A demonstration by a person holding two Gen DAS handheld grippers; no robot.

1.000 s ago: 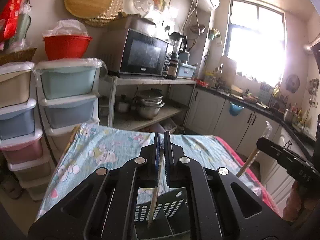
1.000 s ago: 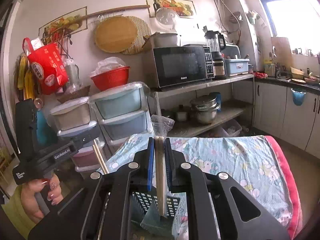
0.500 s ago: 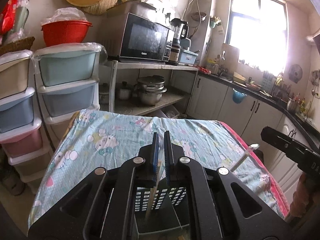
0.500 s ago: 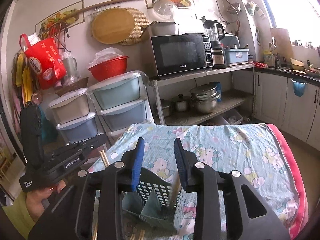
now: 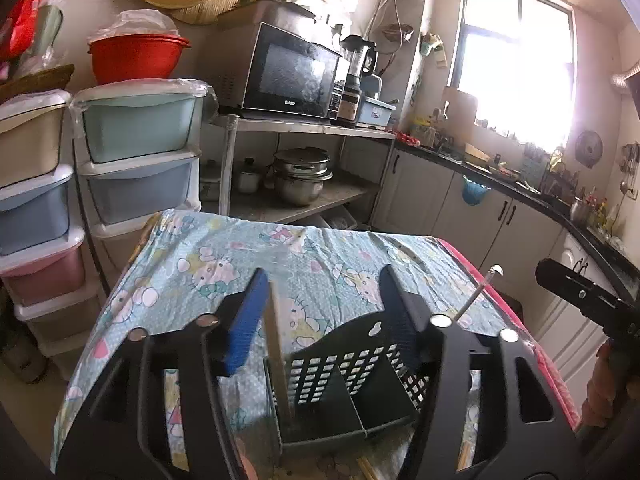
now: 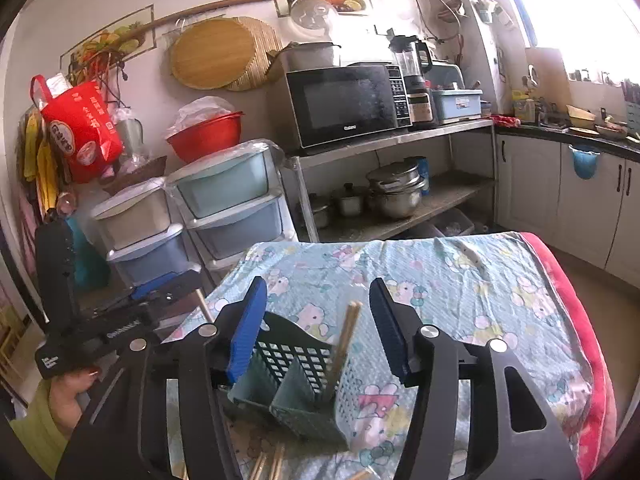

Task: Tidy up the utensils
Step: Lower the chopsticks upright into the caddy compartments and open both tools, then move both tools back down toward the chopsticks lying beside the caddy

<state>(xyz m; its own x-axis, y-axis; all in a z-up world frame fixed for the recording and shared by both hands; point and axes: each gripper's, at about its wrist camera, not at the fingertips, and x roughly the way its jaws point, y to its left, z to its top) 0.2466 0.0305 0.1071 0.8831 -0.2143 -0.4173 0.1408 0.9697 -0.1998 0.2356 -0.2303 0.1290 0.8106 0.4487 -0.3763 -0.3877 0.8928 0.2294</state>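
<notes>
Both claws opening: left claw [image 5: 324, 300] and right claw [image 6: 318, 312] each straddle unpinched chopsticks [image 6: 344, 344] in the basket [image 6: 296, 380].

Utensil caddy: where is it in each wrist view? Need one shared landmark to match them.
Left wrist: utensil caddy at bottom centre, between the left gripper fingers.
Right wrist: caddy at bottom centre-left, between the right gripper fingers.
Shared landmark: microwave on the metal shelf.
</notes>
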